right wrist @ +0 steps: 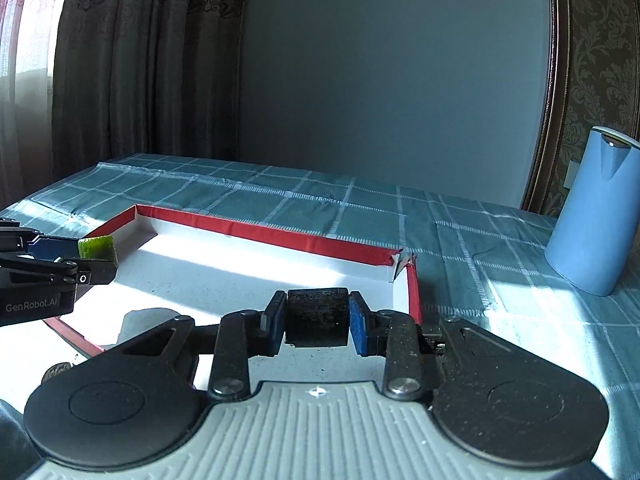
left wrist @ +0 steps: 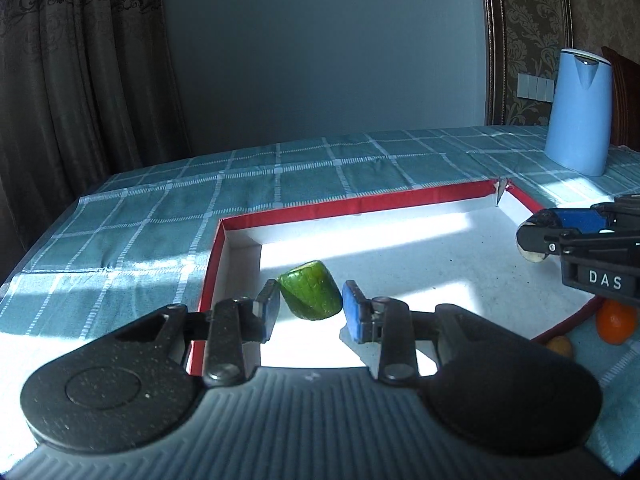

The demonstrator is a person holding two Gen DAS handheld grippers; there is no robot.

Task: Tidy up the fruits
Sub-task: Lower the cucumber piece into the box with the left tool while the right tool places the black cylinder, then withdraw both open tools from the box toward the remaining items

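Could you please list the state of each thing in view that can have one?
Left gripper: open around the cucumber piece.
Cucumber piece: resting inside the tray.
Right gripper: shut on a dark chunk.
Tray: open, on the tablecloth.
Orange: outside the tray.
Kettle: upright, lid shut.

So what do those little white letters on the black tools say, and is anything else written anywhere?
"DAS" on the black body of the right gripper, seen from the left camera.
"GenRobot.AI" on the black body of the left gripper, seen from the right camera.
No writing shows on the blue kettle, the red-edged tray or the checked tablecloth.
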